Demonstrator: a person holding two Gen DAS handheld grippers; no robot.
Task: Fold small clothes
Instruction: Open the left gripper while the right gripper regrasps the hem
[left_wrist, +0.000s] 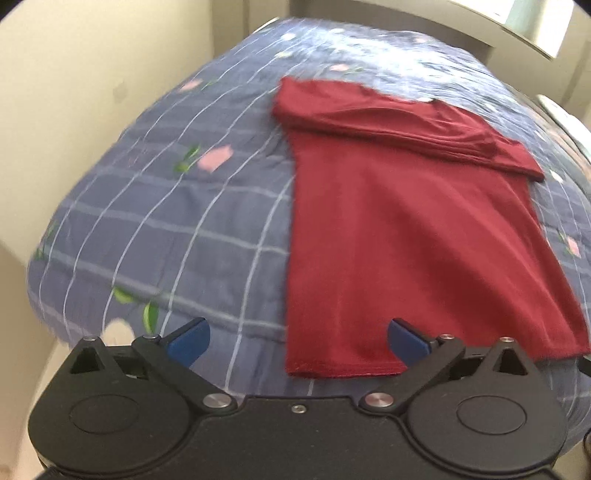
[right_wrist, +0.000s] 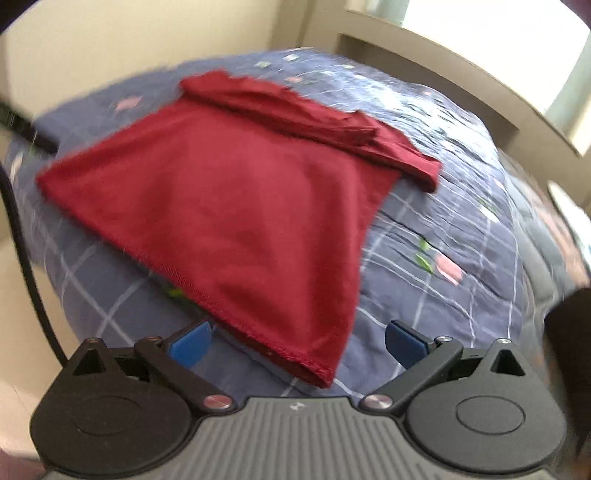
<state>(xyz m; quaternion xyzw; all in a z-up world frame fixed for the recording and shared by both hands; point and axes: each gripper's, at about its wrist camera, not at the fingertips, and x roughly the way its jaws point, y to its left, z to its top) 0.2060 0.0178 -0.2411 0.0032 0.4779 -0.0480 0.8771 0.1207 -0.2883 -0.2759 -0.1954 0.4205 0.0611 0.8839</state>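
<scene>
A dark red T-shirt (left_wrist: 402, 229) lies flat on a blue checked quilt (left_wrist: 177, 206), with its sleeves and top part folded over at the far end. My left gripper (left_wrist: 297, 345) is open and empty, just above the shirt's near left hem corner. In the right wrist view the same shirt (right_wrist: 236, 206) spreads across the quilt (right_wrist: 443, 229). My right gripper (right_wrist: 297, 345) is open and empty, with the shirt's near right hem corner lying between its blue fingertips.
The quilt covers a bed with a pale headboard (right_wrist: 461, 70) at the far end and a cream wall (left_wrist: 74, 92) on the left. A black cable (right_wrist: 22, 221) runs down the left side. A bright window (right_wrist: 569, 85) is at the far right.
</scene>
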